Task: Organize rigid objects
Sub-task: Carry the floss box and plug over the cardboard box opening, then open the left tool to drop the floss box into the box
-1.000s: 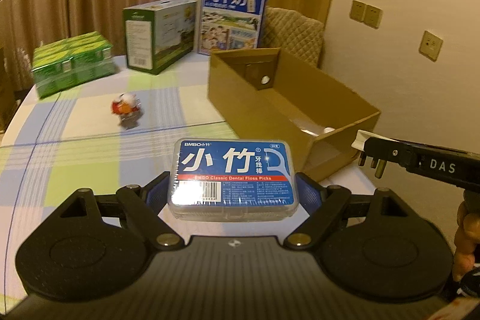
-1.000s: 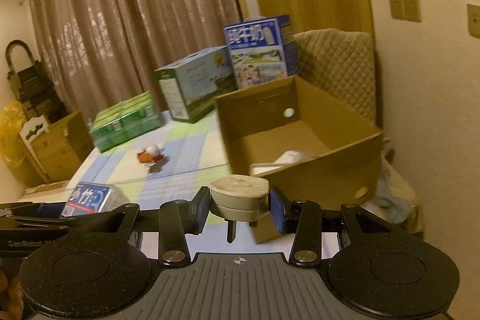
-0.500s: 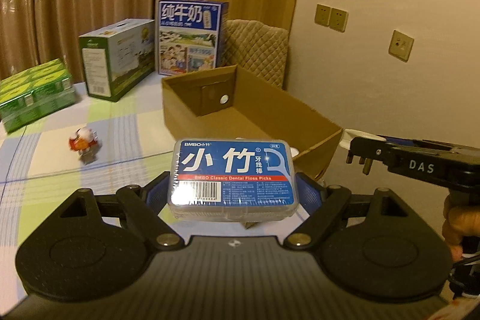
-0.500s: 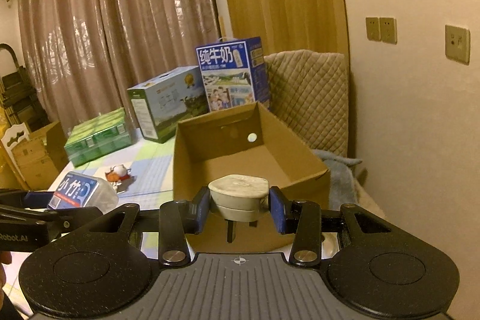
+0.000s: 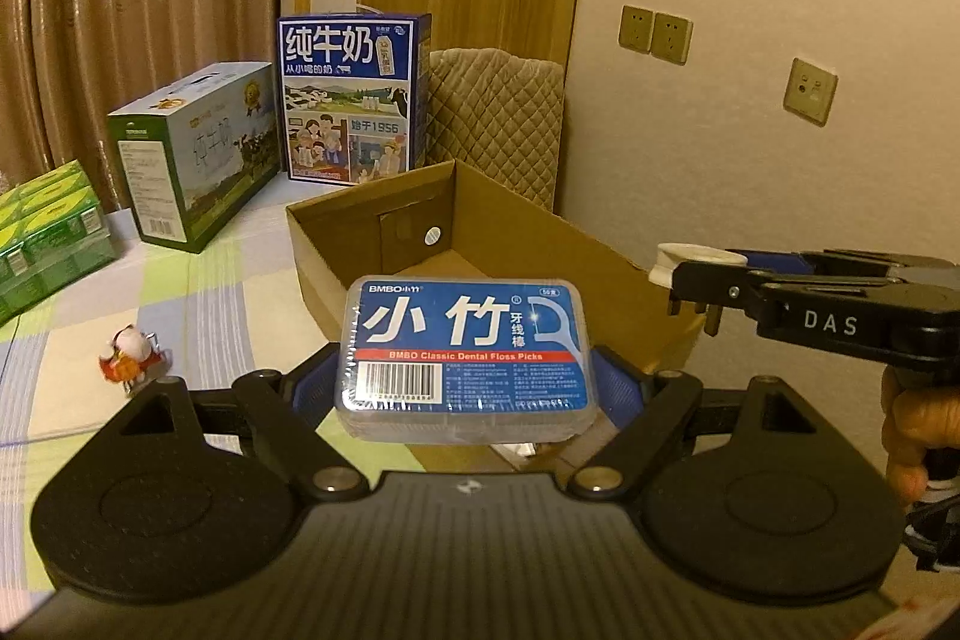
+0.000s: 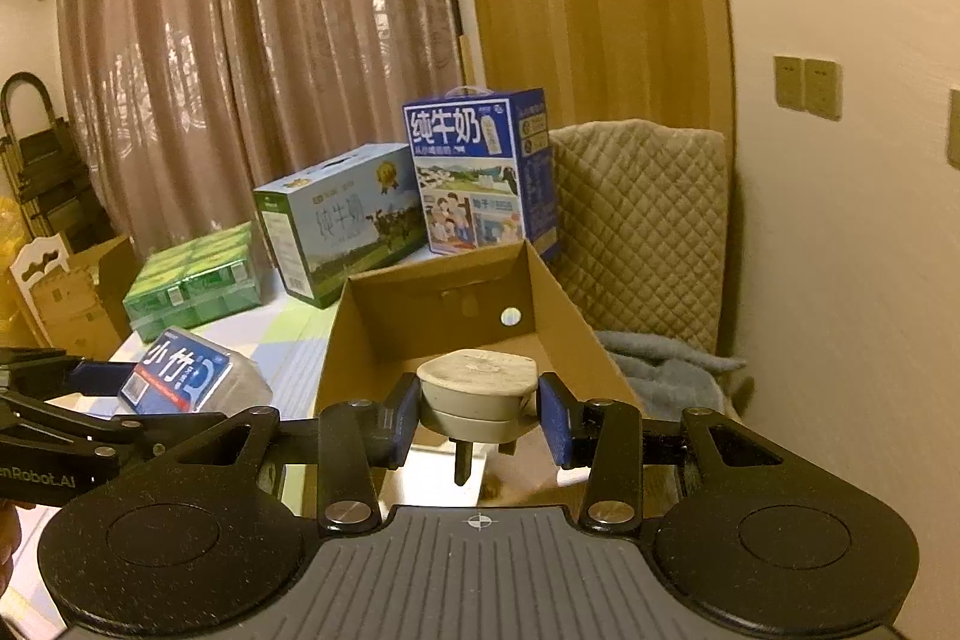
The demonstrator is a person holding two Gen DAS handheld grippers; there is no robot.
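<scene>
My left gripper (image 5: 468, 376) is shut on a blue dental floss pick box (image 5: 467, 346), held in the air before the near end of an open cardboard box (image 5: 528, 232). My right gripper (image 6: 477, 409) is shut on a white plug adapter (image 6: 477, 391) with its prongs down, held above the near end of the cardboard box (image 6: 540, 292). The right gripper shows at the right of the left wrist view (image 5: 690, 274). The floss box shows at the left of the right wrist view (image 6: 180, 379). A small red and white toy (image 5: 129, 355) stands on the checked tablecloth.
A blue milk carton box (image 5: 354, 97), a green and white box (image 5: 192, 154) and a green drink pack (image 5: 42, 232) stand at the back of the table. A quilted chair (image 6: 642, 226) stands behind the cardboard box by the wall.
Both grippers have risen and moved toward the cardboard box with their objects still held. The box now lies closer under both of them.
</scene>
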